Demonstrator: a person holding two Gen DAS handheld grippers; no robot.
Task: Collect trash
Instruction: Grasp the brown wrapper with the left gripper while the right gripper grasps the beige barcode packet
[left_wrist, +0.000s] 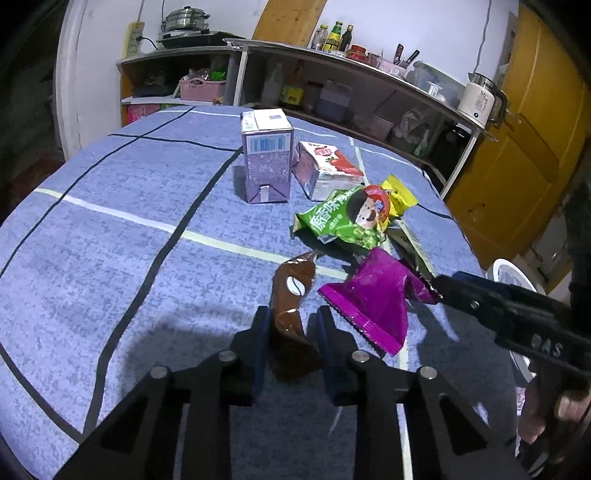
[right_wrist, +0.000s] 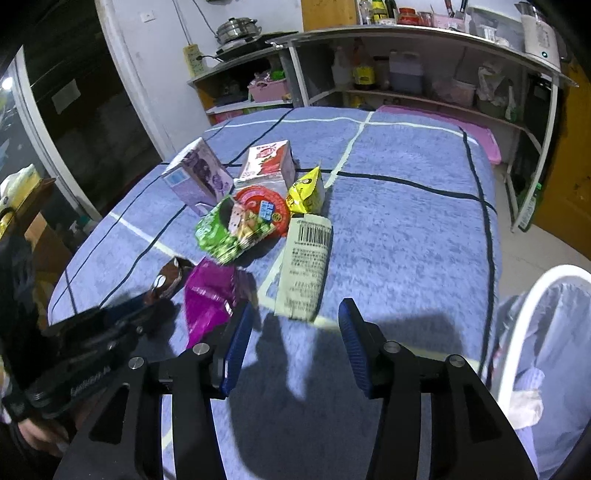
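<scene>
My left gripper (left_wrist: 291, 328) is shut on a brown coffee sachet (left_wrist: 291, 295), whose far end sticks out past the fingertips. Just to its right a magenta wrapper (left_wrist: 373, 299) lies on the blue checked cloth. My right gripper (right_wrist: 295, 321) stands open with nothing between its fingers. Its left finger is beside the magenta wrapper (right_wrist: 210, 299), and a pale barcode wrapper (right_wrist: 304, 266) lies just ahead. Further back lie a green snack bag (right_wrist: 236, 229) and a yellow packet (right_wrist: 306, 192). Behind them a purple carton (left_wrist: 267, 155) stands upright beside a strawberry carton (left_wrist: 325, 166) on its side.
A white-rimmed bin (right_wrist: 546, 280) stands off the table's right edge. Shelves (left_wrist: 332, 92) with bottles, tubs and a kettle (left_wrist: 478, 101) run along the wall behind the table. A person's hand (left_wrist: 554, 410) holds the right gripper's handle at the right of the left wrist view.
</scene>
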